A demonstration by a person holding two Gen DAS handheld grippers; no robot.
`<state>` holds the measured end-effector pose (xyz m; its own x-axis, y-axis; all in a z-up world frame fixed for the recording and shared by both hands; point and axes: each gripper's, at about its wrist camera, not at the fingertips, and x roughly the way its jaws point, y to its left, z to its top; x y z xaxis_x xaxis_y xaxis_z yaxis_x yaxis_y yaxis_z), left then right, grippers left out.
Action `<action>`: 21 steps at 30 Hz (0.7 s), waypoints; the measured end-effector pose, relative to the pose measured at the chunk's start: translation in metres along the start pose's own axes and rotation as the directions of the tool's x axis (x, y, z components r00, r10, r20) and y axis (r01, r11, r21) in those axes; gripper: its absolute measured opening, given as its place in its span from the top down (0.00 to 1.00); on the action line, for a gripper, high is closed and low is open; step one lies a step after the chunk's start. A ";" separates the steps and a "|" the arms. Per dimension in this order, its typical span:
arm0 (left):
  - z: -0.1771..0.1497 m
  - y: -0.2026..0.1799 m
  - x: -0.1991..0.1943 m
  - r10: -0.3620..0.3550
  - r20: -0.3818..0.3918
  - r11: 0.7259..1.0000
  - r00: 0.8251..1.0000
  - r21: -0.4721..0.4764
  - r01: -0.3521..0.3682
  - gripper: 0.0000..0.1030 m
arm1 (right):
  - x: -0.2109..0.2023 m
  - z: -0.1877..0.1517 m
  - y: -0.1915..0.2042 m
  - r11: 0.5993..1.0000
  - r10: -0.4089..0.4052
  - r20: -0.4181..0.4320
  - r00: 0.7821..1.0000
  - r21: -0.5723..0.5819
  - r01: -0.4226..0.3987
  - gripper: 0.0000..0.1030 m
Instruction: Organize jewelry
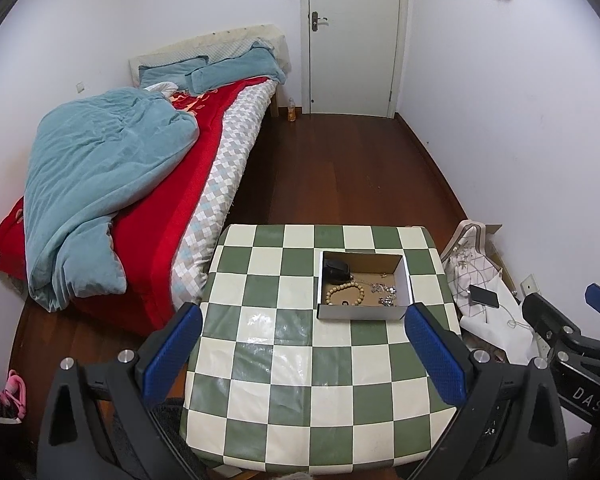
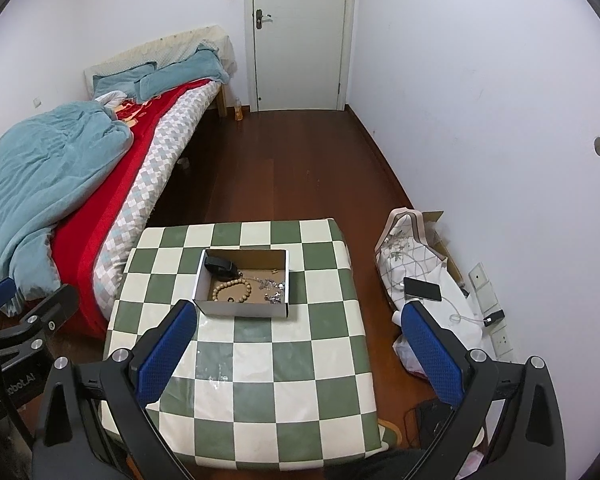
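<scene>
— Jewelry status?
— All of it sits in the cardboard box (image 1: 364, 292) on the checkered table (image 1: 284, 360): bead bracelet (image 1: 345, 293) near the box's front wall, silver pieces (image 1: 386, 294) just right of the beads, black pouch (image 1: 335, 270) in the box's back left corner. Table outside the box bare.
— Your grippers?
— My left gripper (image 1: 302, 348) and right gripper (image 2: 298, 346) both gape wide, empty, hovering short of the box.
— Remaining?
— By my judgement little: at most, separating the tangled silver.
</scene>
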<state>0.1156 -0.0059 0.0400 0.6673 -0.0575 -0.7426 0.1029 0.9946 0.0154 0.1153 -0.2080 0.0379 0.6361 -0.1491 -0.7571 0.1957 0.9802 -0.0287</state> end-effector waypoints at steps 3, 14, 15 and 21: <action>0.000 0.000 0.000 0.001 0.003 1.000 1.000 -0.004 -0.001 0.00 | 0.001 0.000 0.001 1.000 0.003 -0.002 1.000 0.000 -0.003 0.00; -0.001 0.003 0.001 0.008 -0.003 1.000 1.000 -0.007 -0.008 0.00 | 0.004 -0.002 -0.001 1.000 0.005 -0.008 1.000 -0.006 -0.005 0.00; -0.001 0.004 0.002 0.011 -0.003 1.000 1.000 -0.007 -0.011 0.00 | 0.004 -0.002 -0.001 1.000 0.005 -0.009 1.000 -0.008 -0.005 0.00; -0.001 0.003 0.002 0.019 -0.001 1.000 1.000 -0.008 -0.019 0.00 | 0.004 -0.003 0.001 1.000 0.016 -0.012 1.000 -0.009 -0.016 0.00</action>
<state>0.1161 -0.0032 0.0379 0.6682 -0.0386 -0.7429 0.0844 0.9961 0.0241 0.1158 -0.2075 0.0324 0.6301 -0.1317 -0.7653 0.1783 0.9837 -0.0225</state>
